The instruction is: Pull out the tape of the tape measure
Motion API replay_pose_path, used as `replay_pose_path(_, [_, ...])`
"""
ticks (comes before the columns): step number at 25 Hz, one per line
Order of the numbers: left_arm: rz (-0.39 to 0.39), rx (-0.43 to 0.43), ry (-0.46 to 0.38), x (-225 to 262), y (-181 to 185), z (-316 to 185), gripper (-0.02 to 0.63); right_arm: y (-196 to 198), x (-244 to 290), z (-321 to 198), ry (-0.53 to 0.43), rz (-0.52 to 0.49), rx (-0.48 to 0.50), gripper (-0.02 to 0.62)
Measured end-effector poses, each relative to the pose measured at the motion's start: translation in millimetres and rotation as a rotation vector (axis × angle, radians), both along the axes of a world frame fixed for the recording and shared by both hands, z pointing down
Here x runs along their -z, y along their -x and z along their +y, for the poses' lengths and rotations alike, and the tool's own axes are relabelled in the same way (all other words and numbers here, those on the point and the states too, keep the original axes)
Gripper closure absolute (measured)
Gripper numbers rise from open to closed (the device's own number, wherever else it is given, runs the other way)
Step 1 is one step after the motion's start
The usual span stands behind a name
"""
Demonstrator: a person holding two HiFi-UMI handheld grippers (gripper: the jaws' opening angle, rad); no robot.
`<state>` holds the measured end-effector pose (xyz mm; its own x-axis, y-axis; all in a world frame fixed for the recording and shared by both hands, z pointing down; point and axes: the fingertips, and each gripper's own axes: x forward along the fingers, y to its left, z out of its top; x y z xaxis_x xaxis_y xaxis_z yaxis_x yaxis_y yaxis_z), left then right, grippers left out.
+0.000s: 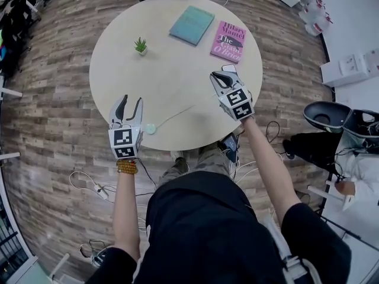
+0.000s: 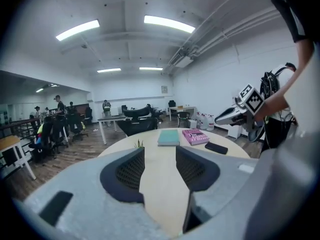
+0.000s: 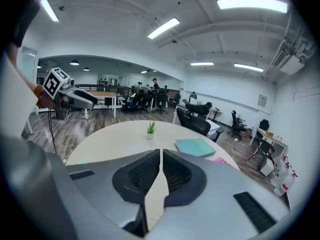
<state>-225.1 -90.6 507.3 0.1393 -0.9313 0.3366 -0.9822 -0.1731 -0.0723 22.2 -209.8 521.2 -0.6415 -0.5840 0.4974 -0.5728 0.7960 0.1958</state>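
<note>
A small pale green round tape measure (image 1: 150,128) lies near the front edge of the round table (image 1: 177,81). A thin strip of tape (image 1: 176,115) runs out from it toward the right. My left gripper (image 1: 132,99) hangs just left of the case, jaws open and empty; the left gripper view (image 2: 160,151) shows only bare tabletop between the pads. My right gripper (image 1: 220,76) is raised over the table's right side, away from the tape's end, jaws shut with nothing seen between them (image 3: 161,154). Each gripper shows in the other's view: right gripper (image 2: 222,117), left gripper (image 3: 90,102).
On the far half of the table stand a small potted plant (image 1: 141,46), a teal book (image 1: 191,25) and a pink book (image 1: 228,41). A dark phone (image 1: 228,68) lies by the right gripper. Cables trail on the wooden floor; a seated person (image 1: 355,164) is at right.
</note>
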Motion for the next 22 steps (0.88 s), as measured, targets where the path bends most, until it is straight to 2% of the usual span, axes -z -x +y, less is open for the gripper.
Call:
replay_pose_path(8, [-0.01, 0.046, -0.167, 68.1, -8.2, -9.7, 0.414, 26.4, 89.2, 8.9, -0.19, -0.119, -0.009, 0.577])
replay_pose_path(14, [-0.038, 0.083, -0.28, 109.1, -17.0, -7.1, 0.424, 31.4, 163.0, 25.9, -0.364, -0.291, -0.104, 0.584])
replay_pose_path(18, [-0.049, 0.095, -0.339, 131.8, -25.5, -3.4, 0.434, 34.4, 186.4, 39.3, -0.431, -0.353, -0.161, 0.584])
replay_pose_path(22, [-0.052, 0.104, -0.383, 145.7, -34.6, 2.7, 0.446, 38.2, 190.0, 51.4, -0.429, -0.414, -0.23, 0.584])
